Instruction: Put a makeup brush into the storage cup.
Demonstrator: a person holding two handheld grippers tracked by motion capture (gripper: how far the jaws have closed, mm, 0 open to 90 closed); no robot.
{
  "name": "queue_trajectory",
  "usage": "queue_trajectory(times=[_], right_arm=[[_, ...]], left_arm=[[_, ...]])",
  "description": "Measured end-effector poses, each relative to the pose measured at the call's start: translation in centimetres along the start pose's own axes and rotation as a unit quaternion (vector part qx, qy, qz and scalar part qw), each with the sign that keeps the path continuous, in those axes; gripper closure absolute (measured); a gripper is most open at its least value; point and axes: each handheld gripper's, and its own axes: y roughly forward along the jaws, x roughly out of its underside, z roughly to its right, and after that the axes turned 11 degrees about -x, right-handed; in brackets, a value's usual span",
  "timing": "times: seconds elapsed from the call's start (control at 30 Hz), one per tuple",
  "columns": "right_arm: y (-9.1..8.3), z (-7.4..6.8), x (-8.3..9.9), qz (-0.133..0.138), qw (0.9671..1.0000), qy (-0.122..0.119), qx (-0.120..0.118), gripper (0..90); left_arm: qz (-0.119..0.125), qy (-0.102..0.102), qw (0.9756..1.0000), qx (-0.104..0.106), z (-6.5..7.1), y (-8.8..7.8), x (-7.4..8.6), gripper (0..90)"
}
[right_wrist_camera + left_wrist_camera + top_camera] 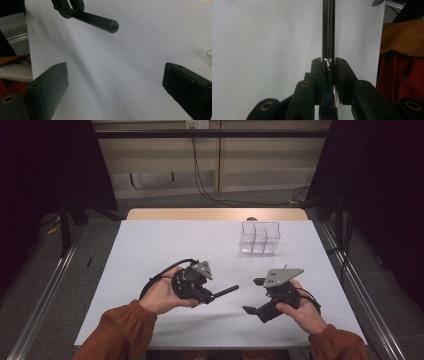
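Clamping a black rod (223, 292) near its brush end, the left hand-held gripper (204, 295) points the rod's long axis at the right hand-held gripper (252, 296), whose jaws stand wide apart just beyond the rod's rounded tip. Farther off, a clear divided box (259, 238) sits on the surface (165, 245).

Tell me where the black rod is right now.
The black rod is clamped in the left tongs at the table's near middle in the high view, its free end pointing toward the open right tongs, well short of the clear divided container.
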Motion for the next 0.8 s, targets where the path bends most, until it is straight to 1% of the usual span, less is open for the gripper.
queue_trajectory(times=[0.1,0.13,0.2,0.33,0.47,0.53,0.6,0.67,0.7,0.77,0.8], right_arm=[[0.0,0.0,-0.3,-0.013,0.9995,-0.019,-0.023,4.2],[0.0,0.0,-0.4,-0.022,0.9987,-0.026,-0.039,3.5],[0.1,-0.1,-0.6,-0.031,0.9979,-0.034,-0.045,3.7],[0.4,-0.1,-1.1,-0.056,0.9959,-0.040,-0.060,3.7],[0.8,0.1,-1.8,-0.073,0.9939,-0.043,-0.070,3.4],[1.1,0.2,-2.3,-0.087,0.9919,-0.049,-0.078,5.7],[1.2,0.3,-2.7,-0.096,0.9903,-0.055,-0.084,9.2],[1.4,0.5,-3.1,-0.105,0.9891,-0.055,-0.088,9.6],[1.5,0.6,-3.2,-0.110,0.9881,-0.058,-0.090,10.0],[1.7,0.8,-3.5,-0.123,0.9858,-0.058,-0.098,13.9],[1.8,0.9,-3.6,-0.128,0.9847,-0.060,-0.101,14.2]], left_arm=[[-0.002,0.002,1.0000,0.000,0.0,0.0,-0.1,77.9],[-0.006,0.006,1.0000,0.000,0.0,0.1,-0.1,77.9],[-0.011,0.009,0.9999,0.001,0.0,0.2,-0.2,77.9],[-0.017,0.010,0.9998,0.004,0.0,0.4,-0.3,77.9],[-0.023,0.011,0.9996,0.009,0.1,0.6,-0.4,77.9],[-0.029,0.010,0.9995,0.010,0.1,0.7,-0.5,77.9],[-0.030,0.013,0.9994,0.011,0.1,0.7,-0.5,77.9],[-0.032,0.014,0.9993,0.013,0.1,0.8,-0.5,77.9],[-0.035,0.016,0.9992,0.014,0.1,0.8,-0.5,77.9],[-0.038,0.015,0.9990,0.015,0.1,0.9,-0.4,77.9],[-0.040,0.015,0.9990,0.016,0.1,0.9,-0.4,77.9]])
